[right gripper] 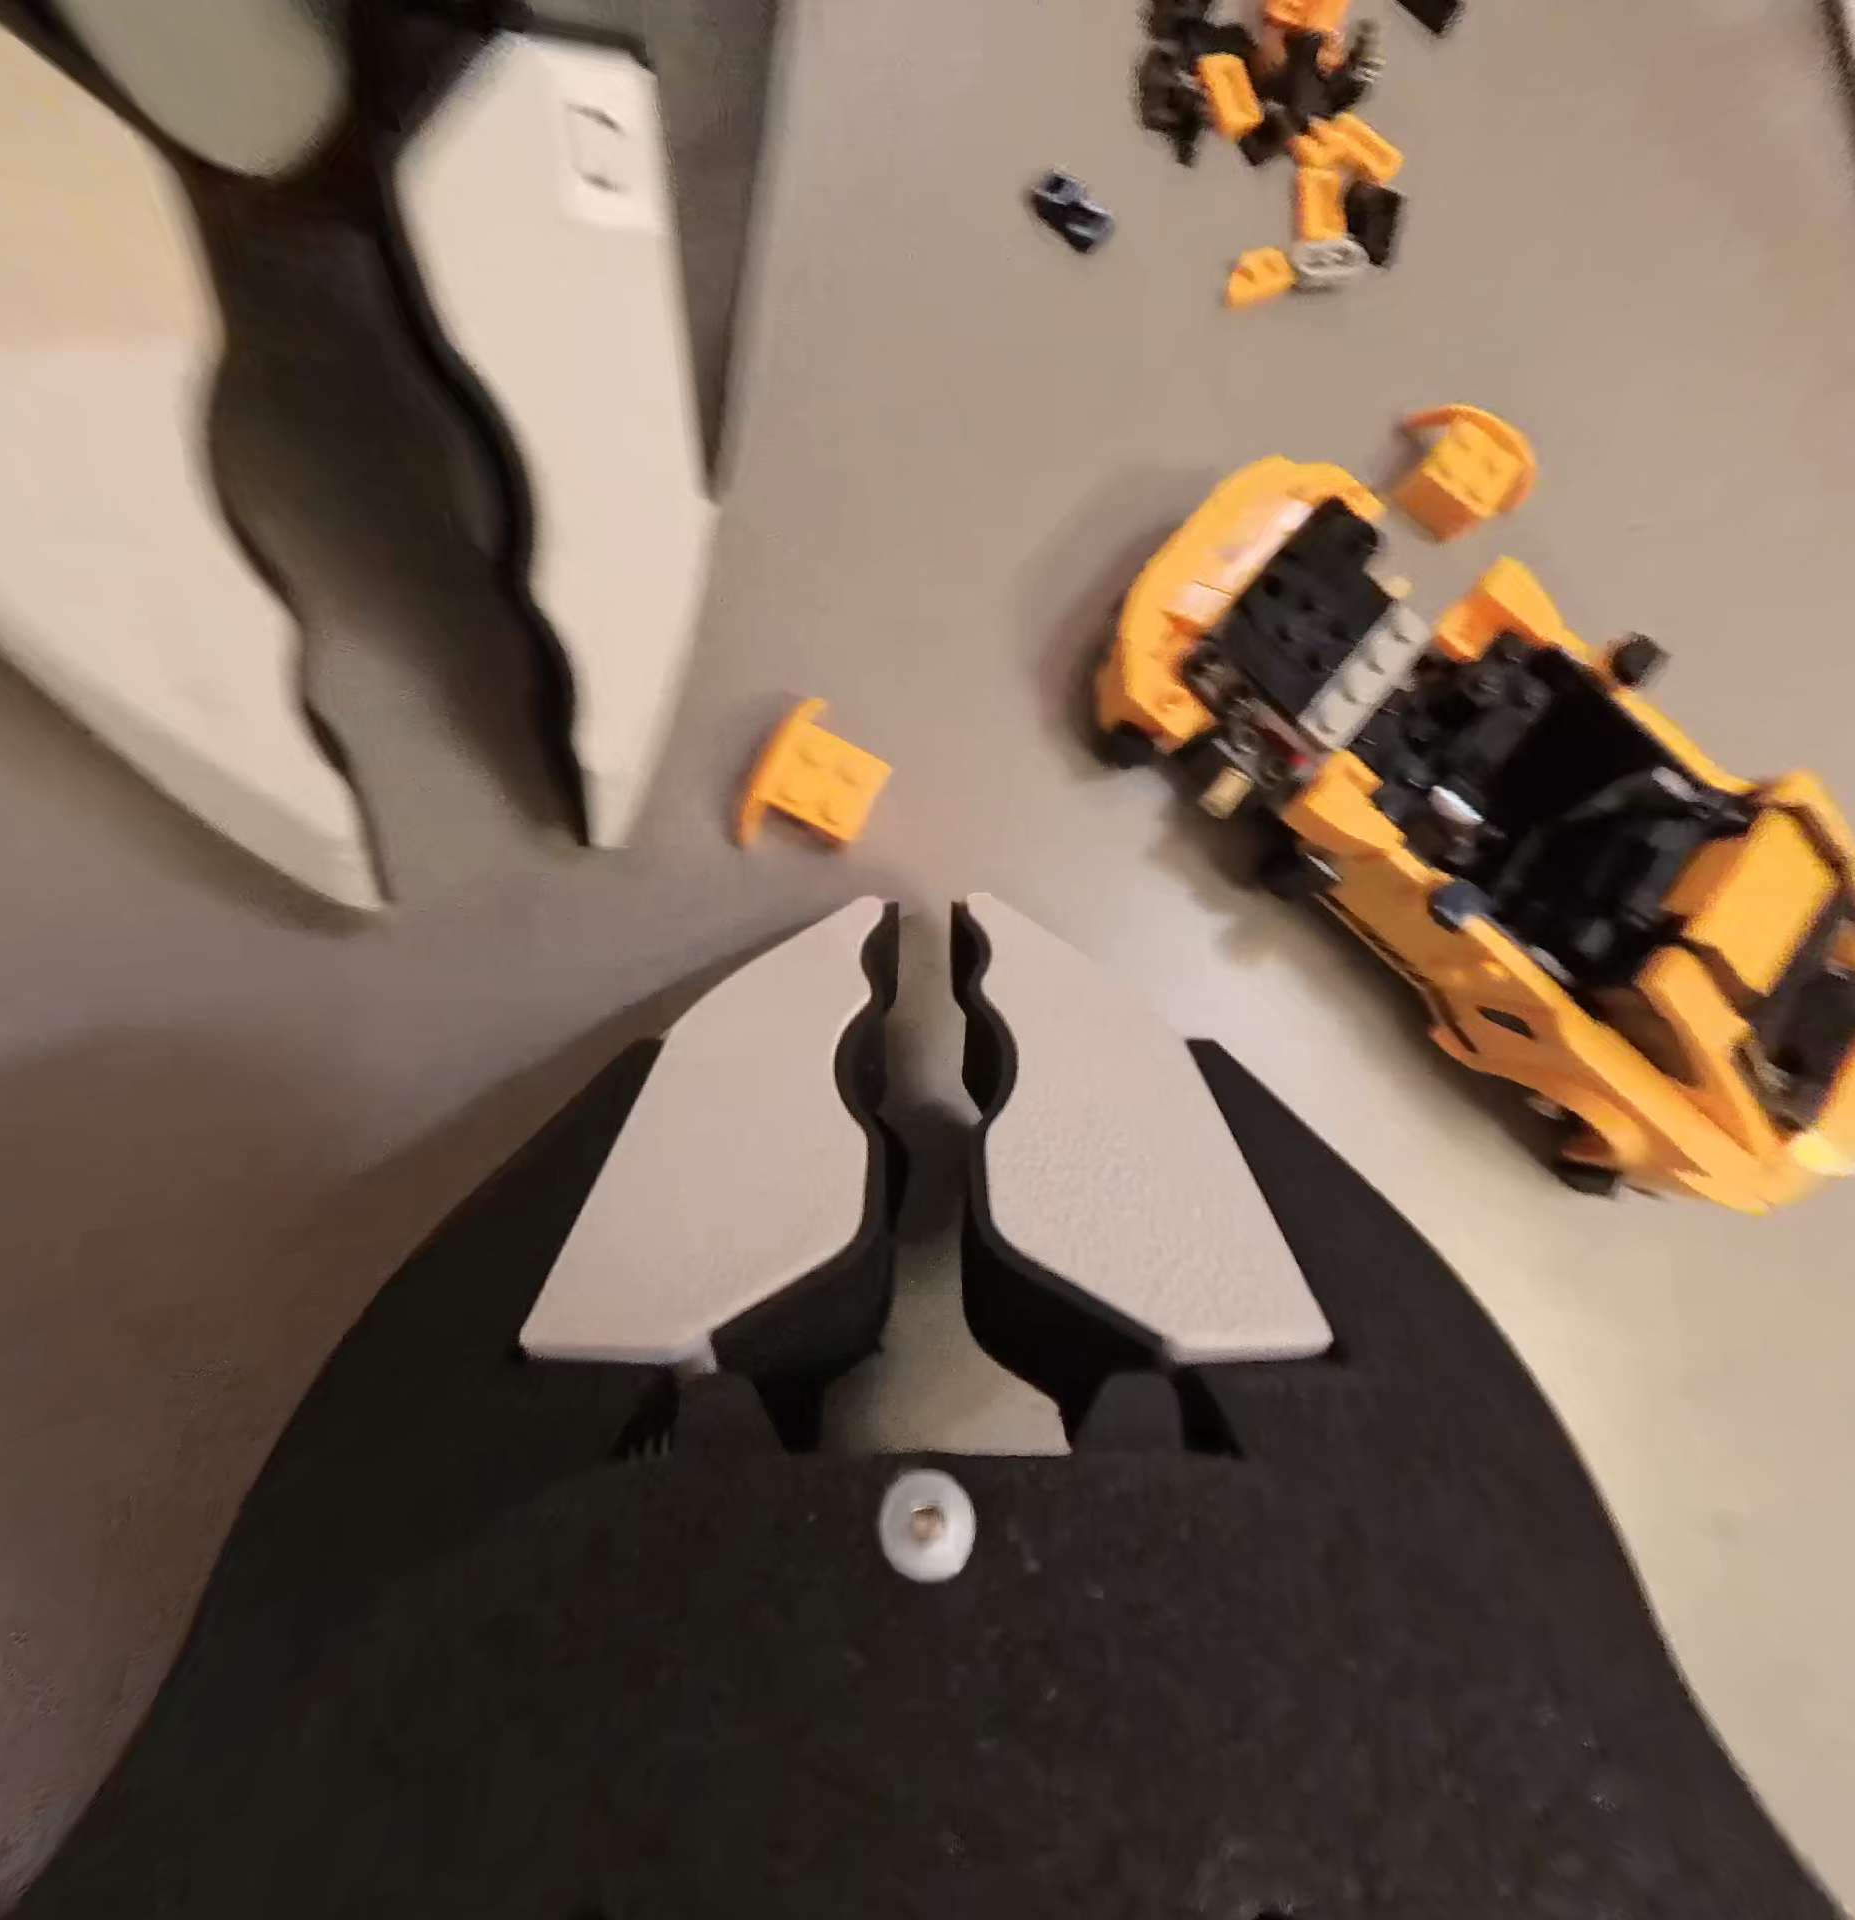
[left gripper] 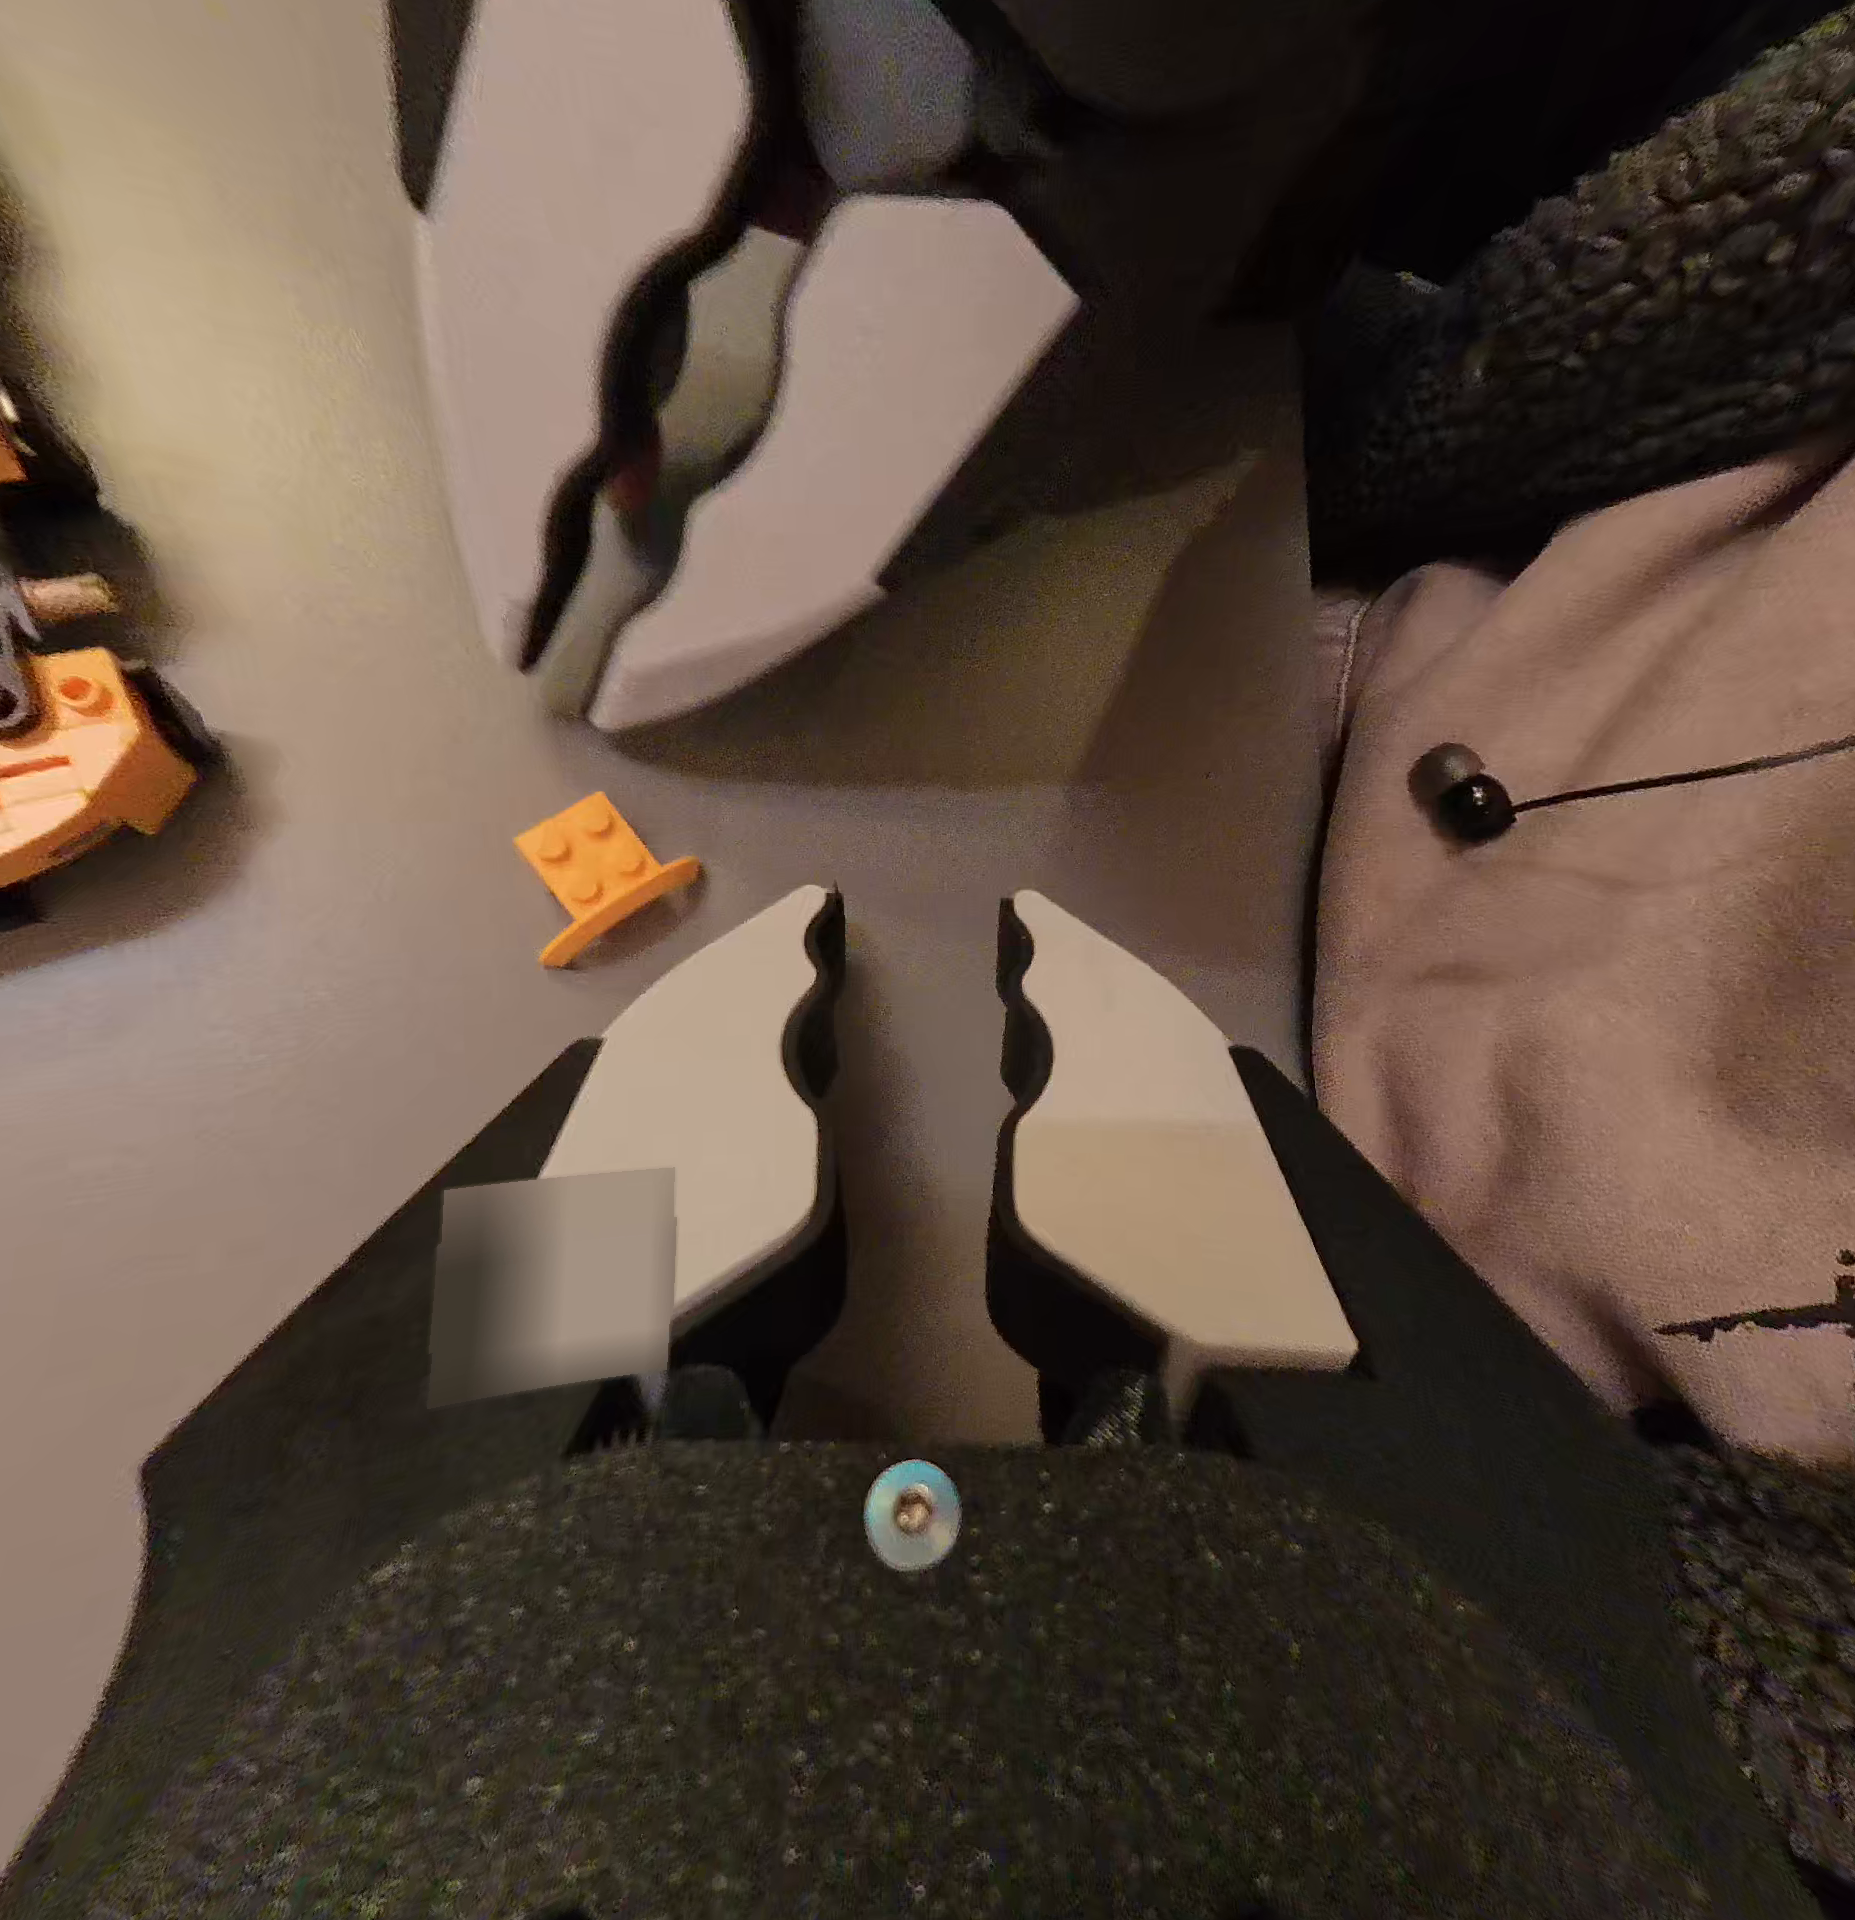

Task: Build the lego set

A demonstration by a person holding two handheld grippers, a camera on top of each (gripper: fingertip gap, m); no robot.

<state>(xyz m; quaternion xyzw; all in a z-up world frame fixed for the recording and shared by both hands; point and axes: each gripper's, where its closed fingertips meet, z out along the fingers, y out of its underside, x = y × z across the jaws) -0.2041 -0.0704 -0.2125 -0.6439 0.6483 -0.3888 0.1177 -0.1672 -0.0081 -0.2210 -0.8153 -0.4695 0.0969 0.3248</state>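
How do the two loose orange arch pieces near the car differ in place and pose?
The near arch piece lies alone on the table, just ahead of the right gripper; the far arch piece lies beside the orange car, by its rounded end. The near one's arch rim faces left, the far one's faces away from the camera. Both are orange, studs up, ungripped.

Two tools (right gripper: 925,914) (right gripper: 466,852), one car (right gripper: 1525,831), two loose orange arches (right gripper: 814,779) (right gripper: 1463,483)

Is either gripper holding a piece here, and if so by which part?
Nothing is held. The left gripper and right gripper are both empty with gaps between their fingers; the orange wheel-arch piece lies loose on the table.
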